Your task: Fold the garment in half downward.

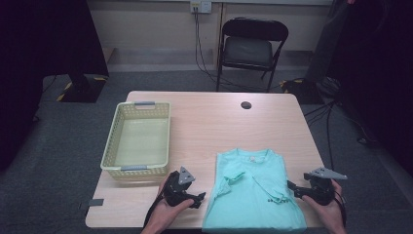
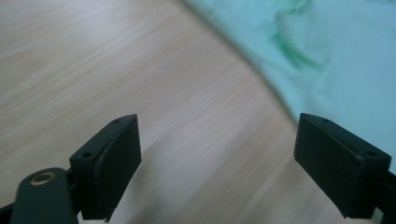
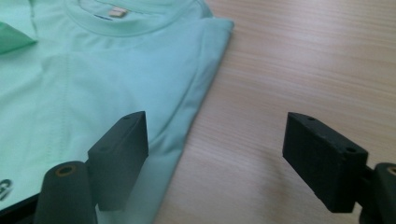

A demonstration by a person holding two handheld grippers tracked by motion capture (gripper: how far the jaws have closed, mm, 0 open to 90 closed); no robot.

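A mint-green T-shirt (image 1: 255, 187) lies on the wooden table (image 1: 204, 119) at the front, sleeves folded in over its body, collar pointing away. My left gripper (image 1: 199, 199) rests just off the shirt's left edge, jaws open over bare wood, with the shirt (image 2: 336, 60) ahead to the right. My right gripper (image 1: 292, 187) sits at the shirt's right edge, jaws open and nothing between the pads. In the right gripper view the shirt's folded side (image 3: 93, 93) runs under the left jaw and the collar label is visible at the top.
A pale yellow plastic basket (image 1: 111, 146) stands on the table's left half. A dark round cable hole (image 1: 246, 105) sits near the far edge. A black folding chair (image 1: 251, 48) stands behind the table.
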